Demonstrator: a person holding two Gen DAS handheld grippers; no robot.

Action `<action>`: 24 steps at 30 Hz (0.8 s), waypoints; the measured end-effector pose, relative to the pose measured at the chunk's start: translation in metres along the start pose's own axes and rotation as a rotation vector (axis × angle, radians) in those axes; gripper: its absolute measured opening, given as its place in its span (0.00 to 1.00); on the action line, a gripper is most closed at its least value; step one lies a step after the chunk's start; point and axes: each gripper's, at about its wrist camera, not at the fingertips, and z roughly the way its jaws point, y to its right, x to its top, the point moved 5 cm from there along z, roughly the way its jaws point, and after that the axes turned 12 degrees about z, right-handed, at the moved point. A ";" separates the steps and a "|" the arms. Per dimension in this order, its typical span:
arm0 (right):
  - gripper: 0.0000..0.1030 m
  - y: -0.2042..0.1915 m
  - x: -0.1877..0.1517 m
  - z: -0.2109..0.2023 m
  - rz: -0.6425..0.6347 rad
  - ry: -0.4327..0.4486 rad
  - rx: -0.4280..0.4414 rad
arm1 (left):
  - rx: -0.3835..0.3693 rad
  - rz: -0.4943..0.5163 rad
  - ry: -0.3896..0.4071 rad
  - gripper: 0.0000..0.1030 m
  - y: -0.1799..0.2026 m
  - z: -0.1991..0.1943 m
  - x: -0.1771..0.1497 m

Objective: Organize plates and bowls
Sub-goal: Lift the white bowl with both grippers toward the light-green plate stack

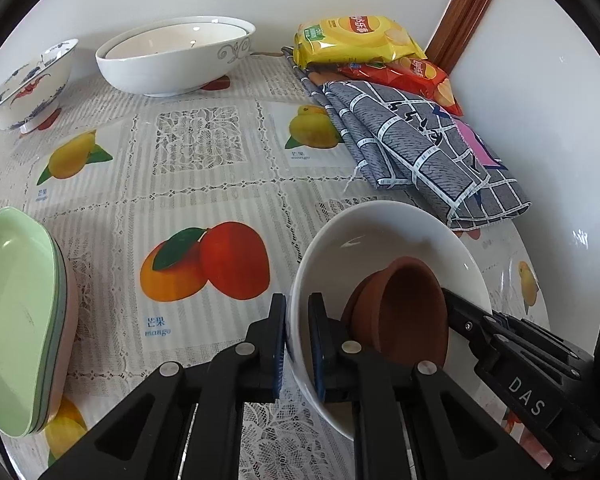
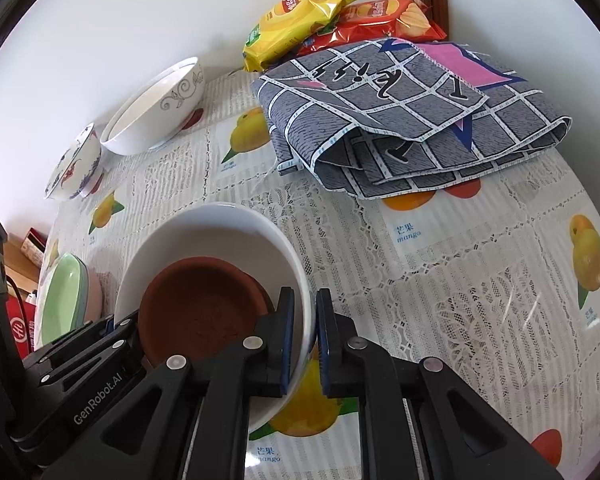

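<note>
Left gripper (image 1: 298,346): jaws narrow, clamped on the near-left rim of the white bowl, one pad outside the wall and one inside.
Right gripper (image 2: 305,338): jaws narrow, clamped on the opposite rim of the same bowl, one pad inside and one outside.
White bowl (image 1: 380,236): held between the two grippers, tilted, above the fruit-print tablecloth (image 1: 204,192).
Terracotta dishes (image 1: 404,312): two nested brown dishes inside the white bowl, leaning against its wall between the grippers.
Green plates (image 1: 16,312): stack to the left of the left gripper, on a pink plate.
Large patterned bowl (image 1: 172,60): far ahead of the left gripper, by the wall, with a second bowl nested in it.
Blue-and-red painted bowl (image 1: 28,84): left of the large bowl.
Folded grey checked cloth (image 2: 400,120): ahead of the right gripper.
Chip bags (image 2: 300,12): yellow and red, beyond the cloth, in the corner.
</note>
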 end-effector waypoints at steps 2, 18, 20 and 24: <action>0.09 0.000 -0.001 -0.003 -0.001 0.010 -0.008 | 0.011 0.009 0.007 0.10 0.001 -0.002 0.001; 0.09 -0.023 0.007 -0.050 0.013 0.069 0.056 | 0.045 0.016 0.089 0.10 -0.006 -0.059 0.014; 0.09 -0.029 0.007 -0.055 0.008 0.077 0.066 | 0.052 0.011 0.099 0.10 -0.009 -0.067 0.015; 0.09 -0.042 0.004 -0.064 -0.002 0.085 0.084 | 0.070 0.000 0.115 0.10 -0.018 -0.080 0.013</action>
